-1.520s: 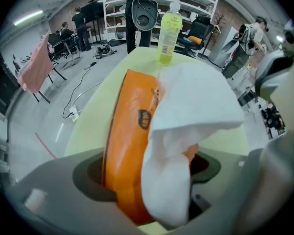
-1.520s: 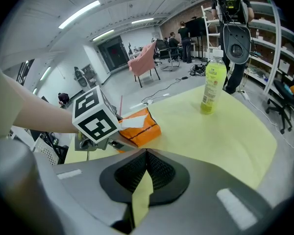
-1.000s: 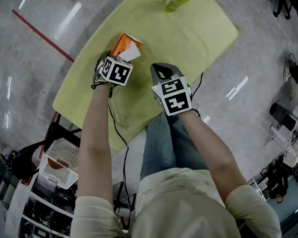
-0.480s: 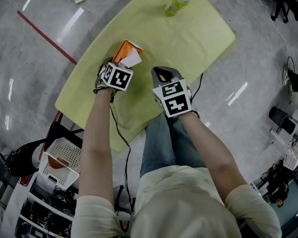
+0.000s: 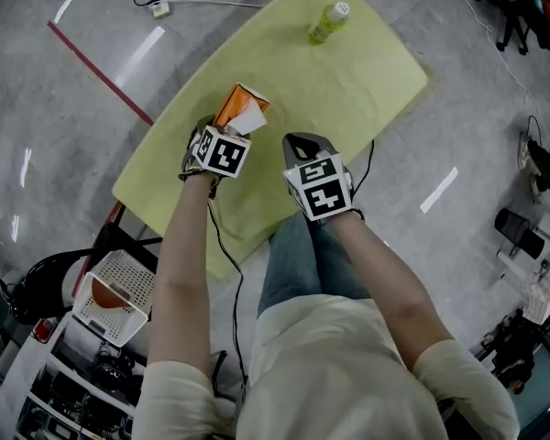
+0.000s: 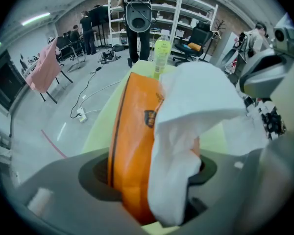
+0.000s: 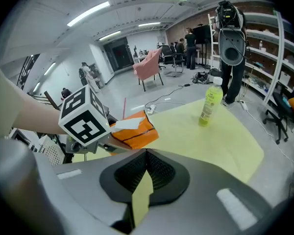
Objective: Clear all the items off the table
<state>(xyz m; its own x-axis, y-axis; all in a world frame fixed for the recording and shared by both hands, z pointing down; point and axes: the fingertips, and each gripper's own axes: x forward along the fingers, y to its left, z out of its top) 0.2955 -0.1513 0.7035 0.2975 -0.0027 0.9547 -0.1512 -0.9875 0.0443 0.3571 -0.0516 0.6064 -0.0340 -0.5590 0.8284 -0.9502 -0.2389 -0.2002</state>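
Observation:
An orange tissue box [image 5: 234,108] with a white tissue [image 5: 248,118] sticking out of its top sits between the jaws of my left gripper [image 5: 215,134], which is shut on it above the yellow-green table [image 5: 376,71]. In the left gripper view the tissue box [image 6: 132,141] fills the gap of the left gripper [image 6: 154,180]. My right gripper [image 5: 302,142] hovers just right of it, shut and holding nothing; the right gripper [image 7: 146,153] shows only the table cloth beyond its closed tips. A green bottle [image 5: 328,22] stands upright at the table's far end.
A white basket [image 5: 115,296] holding something orange sits on a cart at the lower left. A red floor line [image 5: 101,71] and a power strip [image 5: 160,3] with its cable lie beyond the table's left side. Shelves and people stand in the background.
The left gripper has risen with the tissue box in its grip, and the right gripper has risen beside it, still shut.

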